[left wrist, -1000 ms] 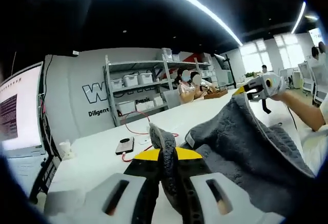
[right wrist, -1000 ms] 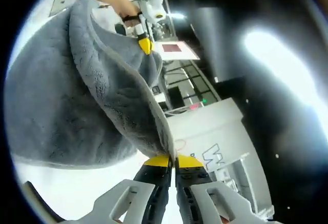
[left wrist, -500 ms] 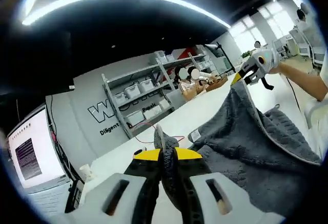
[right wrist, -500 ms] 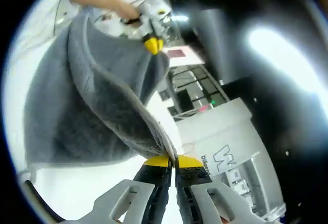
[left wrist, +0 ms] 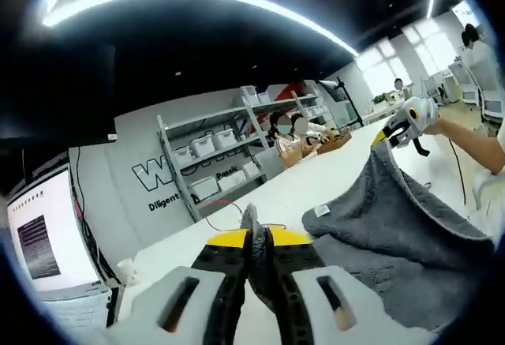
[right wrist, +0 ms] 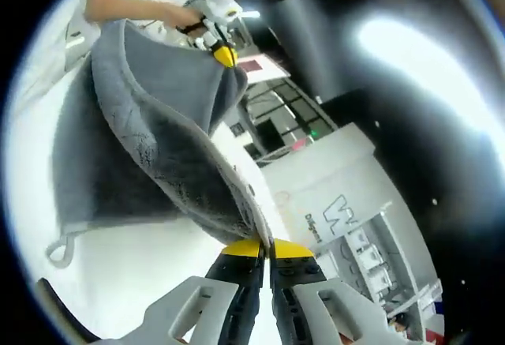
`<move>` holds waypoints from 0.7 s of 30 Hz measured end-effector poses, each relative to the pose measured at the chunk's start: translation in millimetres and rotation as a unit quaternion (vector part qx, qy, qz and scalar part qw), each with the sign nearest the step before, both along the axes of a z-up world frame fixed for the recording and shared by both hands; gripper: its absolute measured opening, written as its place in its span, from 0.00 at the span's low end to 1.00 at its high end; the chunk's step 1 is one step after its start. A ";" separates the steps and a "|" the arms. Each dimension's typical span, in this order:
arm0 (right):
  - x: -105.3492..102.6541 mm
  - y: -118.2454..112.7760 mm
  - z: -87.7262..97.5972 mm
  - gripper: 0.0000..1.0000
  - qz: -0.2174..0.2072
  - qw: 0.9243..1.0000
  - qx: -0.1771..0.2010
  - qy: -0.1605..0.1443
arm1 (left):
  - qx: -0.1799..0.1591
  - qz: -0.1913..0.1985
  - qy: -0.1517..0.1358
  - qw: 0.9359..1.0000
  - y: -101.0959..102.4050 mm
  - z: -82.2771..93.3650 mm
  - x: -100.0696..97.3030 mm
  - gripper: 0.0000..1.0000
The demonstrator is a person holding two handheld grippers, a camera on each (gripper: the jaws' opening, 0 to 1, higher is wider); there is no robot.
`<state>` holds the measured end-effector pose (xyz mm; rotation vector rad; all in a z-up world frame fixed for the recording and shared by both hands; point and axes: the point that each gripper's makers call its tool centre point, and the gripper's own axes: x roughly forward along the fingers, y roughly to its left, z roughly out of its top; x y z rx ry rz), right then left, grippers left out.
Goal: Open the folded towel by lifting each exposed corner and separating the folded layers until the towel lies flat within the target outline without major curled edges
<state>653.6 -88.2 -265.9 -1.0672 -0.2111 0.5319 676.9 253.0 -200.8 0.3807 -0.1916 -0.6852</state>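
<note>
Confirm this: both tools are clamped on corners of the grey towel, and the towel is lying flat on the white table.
Not flat. The left gripper view shows the grey towel lifted off the white table, hanging between the left tool and right tool. Both are clamped on corners.

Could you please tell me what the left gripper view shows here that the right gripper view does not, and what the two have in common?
The left gripper view alone takes in a lit screen and people seated beyond the shelving. The right gripper view alone takes in the towel's hanging loop and the lower edge of the cloth draping onto the white table. Both share the grey towel, held up off the table by two corners: the left tongs are shut on one, the right tongs on the other. Each view also catches the other tongs at the far corner.
</note>
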 end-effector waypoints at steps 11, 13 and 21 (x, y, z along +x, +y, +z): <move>-7.0 -33.4 -0.1 0.00 -0.047 0.999 0.009 -0.001 | 0.007 -0.008 -0.009 1.000 9.8 16.8 -6.6 0.01; -7.9 -30.4 6.6 0.00 -0.041 0.999 0.030 -0.003 | 0.022 -0.008 -0.010 1.000 8.1 13.4 -8.1 0.01; -9.5 -24.2 33.4 0.00 -0.017 0.998 0.041 -0.033 | 0.082 -0.001 -0.048 0.995 9.9 8.3 -20.9 0.07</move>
